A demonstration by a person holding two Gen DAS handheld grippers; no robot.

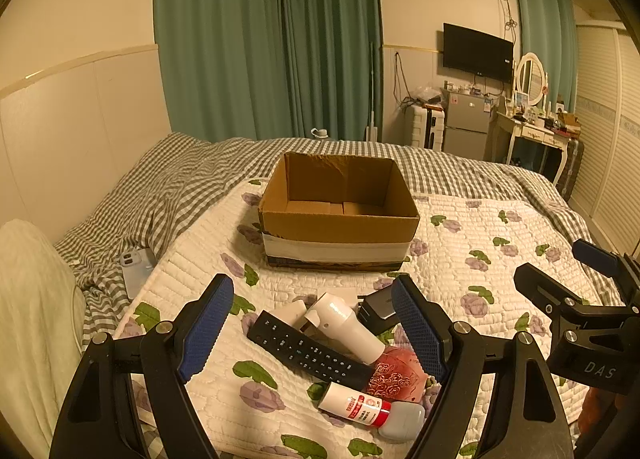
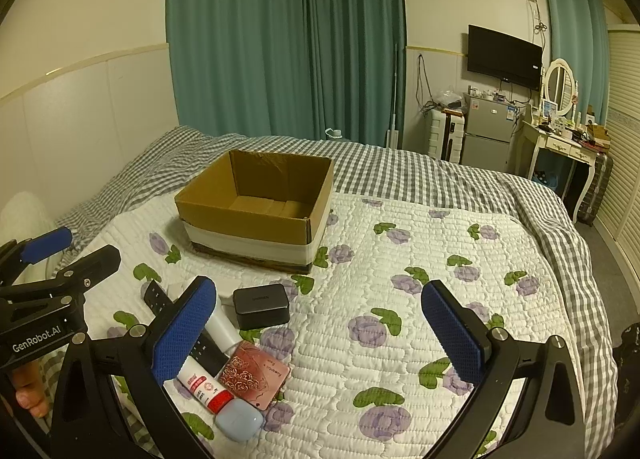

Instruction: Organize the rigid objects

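Left wrist view: the left tongs [image 1: 312, 329] hang spread above the black remote [image 1: 310, 353] on the bed [image 1: 460, 259], before the cardboard box [image 1: 338, 219].

Right wrist view: the right tongs [image 2: 318, 329] hang spread, holding nothing, beside the black case [image 2: 261, 305].

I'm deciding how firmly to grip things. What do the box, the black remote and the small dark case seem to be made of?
The box looks like corrugated cardboard: matte brown walls, a raw cut rim, pale tape around its base. The black remote looks like hard matte plastic with rows of small buttons. The small dark case seems to be smooth moulded plastic with rounded corners and a faint sheen, though metal cannot be ruled out.
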